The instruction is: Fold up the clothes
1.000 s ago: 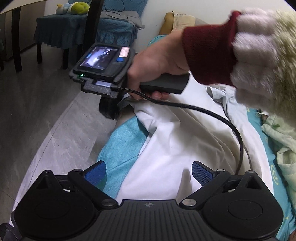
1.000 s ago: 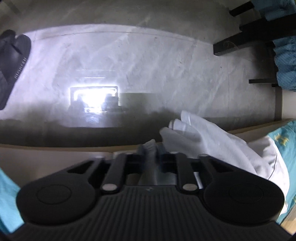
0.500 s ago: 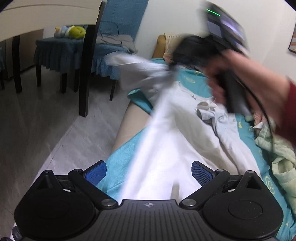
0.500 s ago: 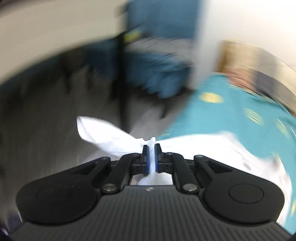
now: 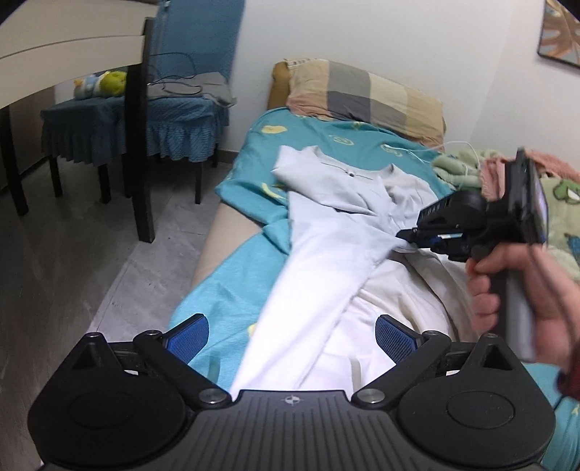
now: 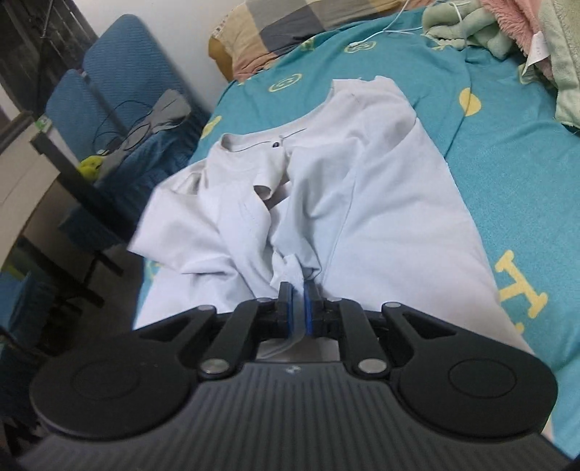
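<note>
Fingers of the right gripper (image 6: 298,302) pinch a bunched fold of the white T-shirt (image 6: 326,188), opening slightly; the left gripper's fingers (image 5: 395,338) stand wide apart, empty. It lies across the teal bed (image 6: 514,152), collar far.

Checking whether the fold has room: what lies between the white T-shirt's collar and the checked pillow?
Only bare teal bedsheet with yellow prints lies between the white T-shirt collar and the checked pillow; both wrist views show it.
</note>
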Demonstrator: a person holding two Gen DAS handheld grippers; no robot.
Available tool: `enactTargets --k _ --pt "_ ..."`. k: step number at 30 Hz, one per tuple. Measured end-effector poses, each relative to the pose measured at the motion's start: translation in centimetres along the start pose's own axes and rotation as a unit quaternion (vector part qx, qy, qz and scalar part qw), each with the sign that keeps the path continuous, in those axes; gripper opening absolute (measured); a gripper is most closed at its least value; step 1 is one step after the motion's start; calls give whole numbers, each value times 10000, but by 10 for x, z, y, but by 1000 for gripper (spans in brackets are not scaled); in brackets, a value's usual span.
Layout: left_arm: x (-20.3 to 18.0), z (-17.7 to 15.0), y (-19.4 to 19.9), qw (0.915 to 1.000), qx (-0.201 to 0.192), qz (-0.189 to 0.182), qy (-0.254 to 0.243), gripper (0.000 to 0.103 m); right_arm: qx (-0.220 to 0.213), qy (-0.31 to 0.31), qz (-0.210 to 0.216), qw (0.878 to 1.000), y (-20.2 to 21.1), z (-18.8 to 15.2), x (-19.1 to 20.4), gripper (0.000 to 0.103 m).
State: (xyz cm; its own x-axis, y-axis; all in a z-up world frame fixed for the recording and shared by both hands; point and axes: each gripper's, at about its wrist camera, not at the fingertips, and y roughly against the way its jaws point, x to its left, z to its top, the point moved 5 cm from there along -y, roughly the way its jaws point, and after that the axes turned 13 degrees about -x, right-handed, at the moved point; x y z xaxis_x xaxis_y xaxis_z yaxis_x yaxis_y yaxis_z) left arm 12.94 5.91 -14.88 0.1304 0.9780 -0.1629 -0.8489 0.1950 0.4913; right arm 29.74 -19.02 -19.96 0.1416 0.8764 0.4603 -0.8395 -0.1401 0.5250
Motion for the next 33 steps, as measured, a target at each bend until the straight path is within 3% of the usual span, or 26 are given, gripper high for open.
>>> enactTargets --k 4,6,10,14,20,24,30,33 --pt "-9 -4 -6 10000 55 -15 -53 99 268 346 34 9990 33 2 11 19" --pt "-13 -3 -5 9999 28 -37 -99 99 196 716 0 9972 63 6 19 33" --pt "-21 -1 5 9994 -93 -47 -317 99 10 1222 109 9924 131 10 19 36" --pt "-26 2 14 9993 -149 -9 -333 99 -300 1357 272 9899 188 6 12 83" --pt "-48 29 16 9987 -423 119 -249 98 -737 979 538 9910 226 18 0 85" --pt "-76 57 -21 9975 -551 148 -421 95 -973 668 398 9922 221 35 -24 85" --pt "-114 83 -130 9974 -685 99 -183 85 -976 118 -102 9951 193 44 -82 85" --pt "-120 87 -188 9980 -612 137 29 73 -751 -368 -283 9961 177 37 -110 85"
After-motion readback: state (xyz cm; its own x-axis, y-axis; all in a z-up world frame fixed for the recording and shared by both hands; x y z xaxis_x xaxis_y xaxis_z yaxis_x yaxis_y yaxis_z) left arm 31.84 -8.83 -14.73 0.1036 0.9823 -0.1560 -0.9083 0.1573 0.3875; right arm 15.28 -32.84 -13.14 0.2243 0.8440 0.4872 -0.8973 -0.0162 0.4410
